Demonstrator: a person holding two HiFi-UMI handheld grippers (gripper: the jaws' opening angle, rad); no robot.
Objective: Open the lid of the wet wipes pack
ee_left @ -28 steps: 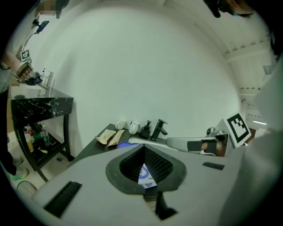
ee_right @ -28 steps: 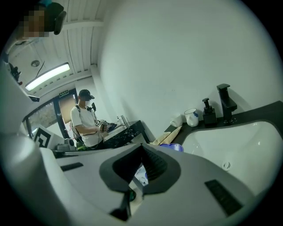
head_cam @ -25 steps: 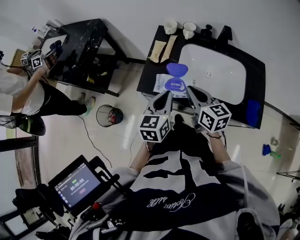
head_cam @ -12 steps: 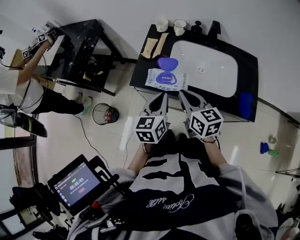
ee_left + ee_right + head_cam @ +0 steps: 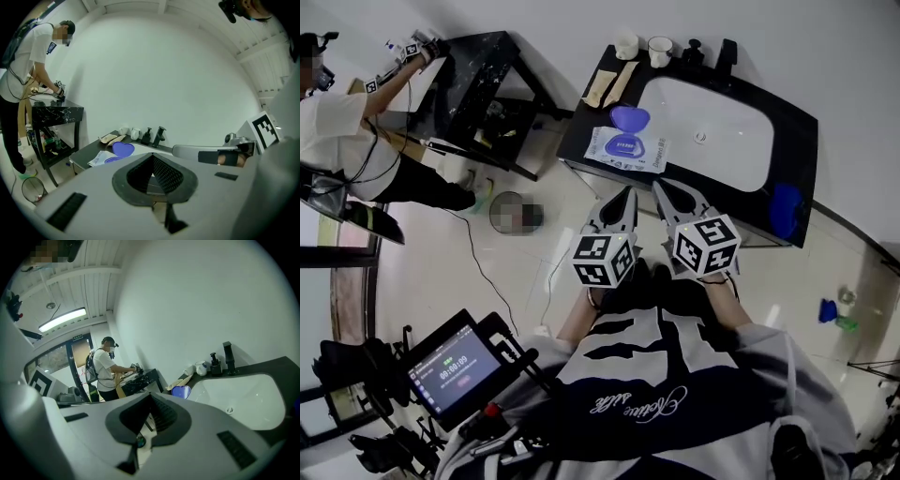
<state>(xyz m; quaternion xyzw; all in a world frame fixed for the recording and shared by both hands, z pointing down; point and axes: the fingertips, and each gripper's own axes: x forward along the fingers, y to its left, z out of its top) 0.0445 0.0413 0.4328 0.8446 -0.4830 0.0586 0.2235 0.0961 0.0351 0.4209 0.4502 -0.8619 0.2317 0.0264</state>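
White wet wipes pack [image 5: 624,148] at 12 o'clock, blue plastic lid [image 5: 629,117] raised. The left gripper [image 5: 623,199] and right gripper [image 5: 667,195] (clenched, empty) hover short; unheld, the lid may fall shut.

The words on the wet wipes pack [image 5: 623,148], just left of the sink [image 5: 727,141], are too small to read. In the left gripper view, part of the pack is hidden behind the grey body of the left gripper [image 5: 153,159]. In the right gripper view, only the pack's purple lid [image 5: 181,391] peeks out left of the sink. The rest is behind the right gripper [image 5: 150,397]. A blue thing [image 5: 783,208] just right of the sink is too fuzzy to name. The bin [image 5: 514,214] on the floor, left of the sink, is blurred. Another person [image 5: 342,122], far left of the sink, is cut off by the picture's edge. Blue and green bits [image 5: 832,314] on the floor right of the sink are too small to tell.
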